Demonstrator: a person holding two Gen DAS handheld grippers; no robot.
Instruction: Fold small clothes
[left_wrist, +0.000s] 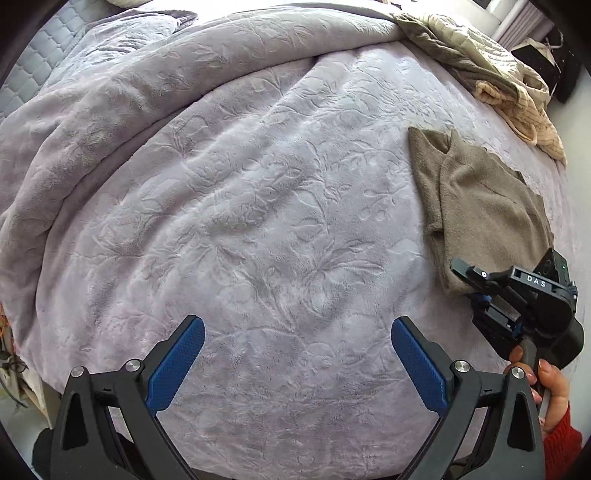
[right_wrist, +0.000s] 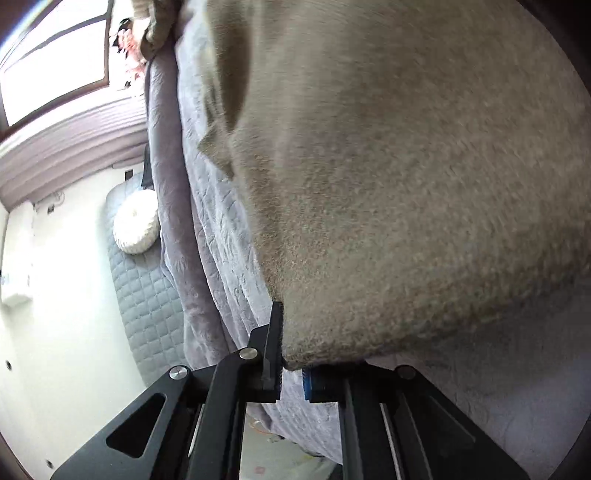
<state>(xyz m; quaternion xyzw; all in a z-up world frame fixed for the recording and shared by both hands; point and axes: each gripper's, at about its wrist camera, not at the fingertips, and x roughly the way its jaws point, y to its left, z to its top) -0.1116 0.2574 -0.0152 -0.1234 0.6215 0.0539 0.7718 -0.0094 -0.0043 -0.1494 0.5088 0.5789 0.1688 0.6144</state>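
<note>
A small grey-brown fleece garment (left_wrist: 484, 206) lies on the lilac bedspread (left_wrist: 258, 221) at the right. My left gripper (left_wrist: 297, 354) is open and empty over the middle of the bed, its blue pads (left_wrist: 177, 365) wide apart. My right gripper (left_wrist: 469, 275) shows in the left wrist view at the garment's near edge. In the right wrist view the right gripper (right_wrist: 291, 343) is shut on the garment's edge, and the garment (right_wrist: 406, 184) fills most of that view, covering one finger.
A heap of beige and cream clothes (left_wrist: 509, 85) lies at the far right corner of the bed. The bedspread is bunched in folds along the left and back (left_wrist: 92, 110). A white round cushion (right_wrist: 135, 229) rests on a quilted mattress beside the wall.
</note>
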